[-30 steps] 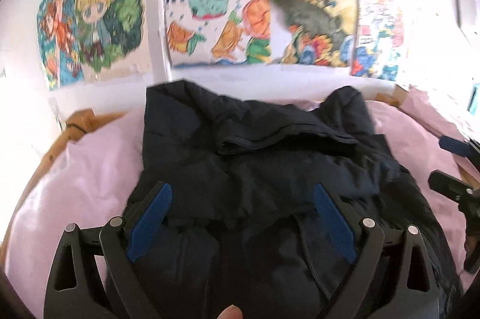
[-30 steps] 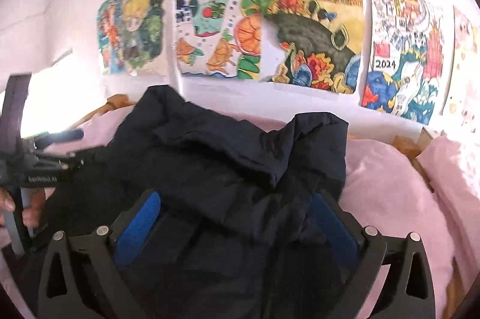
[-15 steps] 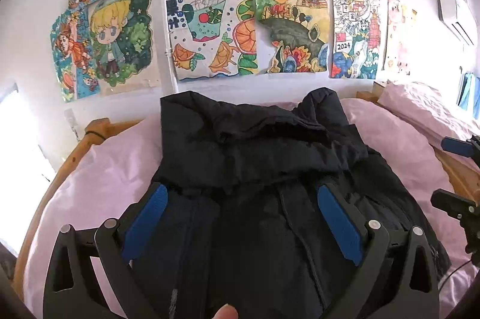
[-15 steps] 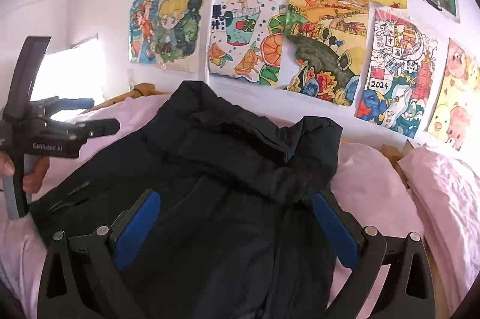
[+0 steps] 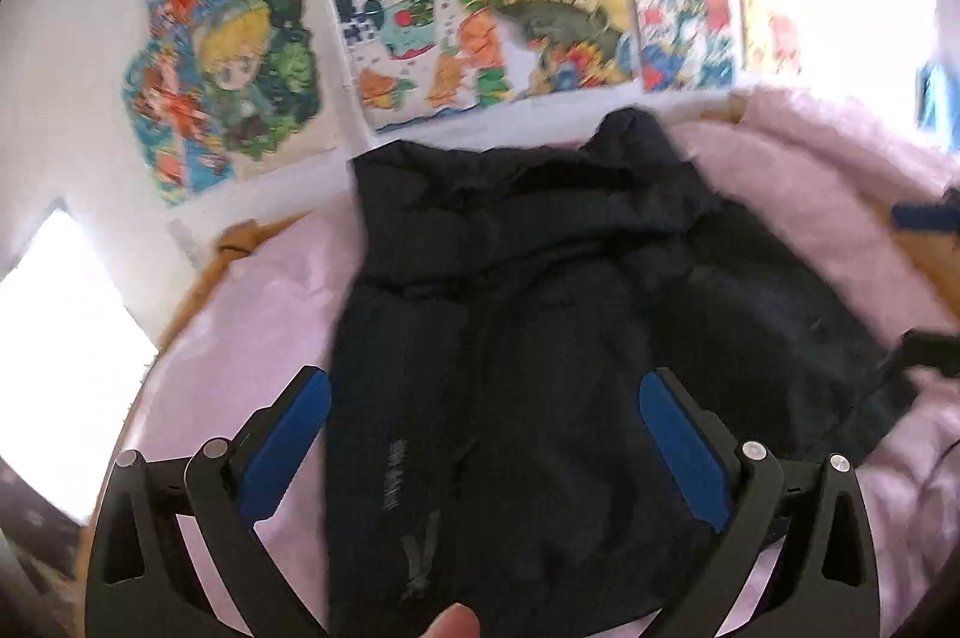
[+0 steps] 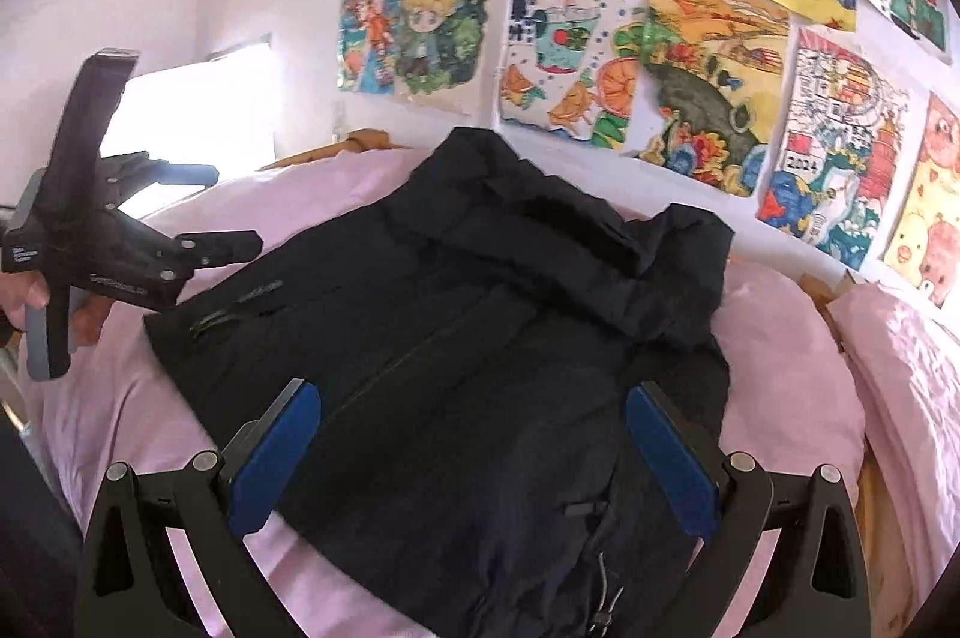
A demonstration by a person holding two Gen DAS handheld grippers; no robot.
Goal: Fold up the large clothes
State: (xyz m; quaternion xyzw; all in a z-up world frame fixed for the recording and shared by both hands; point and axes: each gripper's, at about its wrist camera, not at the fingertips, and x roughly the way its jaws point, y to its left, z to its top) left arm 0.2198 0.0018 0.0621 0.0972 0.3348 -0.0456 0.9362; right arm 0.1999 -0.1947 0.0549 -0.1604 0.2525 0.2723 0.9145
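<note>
A large dark navy padded jacket (image 5: 540,314) lies spread on a bed with a pink sheet (image 5: 252,314), its hood bunched toward the wall. It also shows in the right wrist view (image 6: 480,350), with its front zip running down the middle. My left gripper (image 5: 486,398) is open and empty, held above the jacket's near part. My right gripper (image 6: 468,410) is open and empty above the jacket's lower half. The left gripper's body also shows at the left of the right wrist view (image 6: 96,242), held in a hand above the sheet beside the jacket.
Colourful drawings (image 6: 600,56) cover the white wall behind the bed. A wooden bed frame (image 5: 240,236) edges the mattress. A pink pillow (image 6: 900,398) lies at the right. A bright window (image 6: 192,122) is at the left. The right gripper's tips show at the right edge (image 5: 924,218).
Both grippers have pulled back and risen from the jacket. More of the jacket and pink sheet shows around it. Both stay open.
</note>
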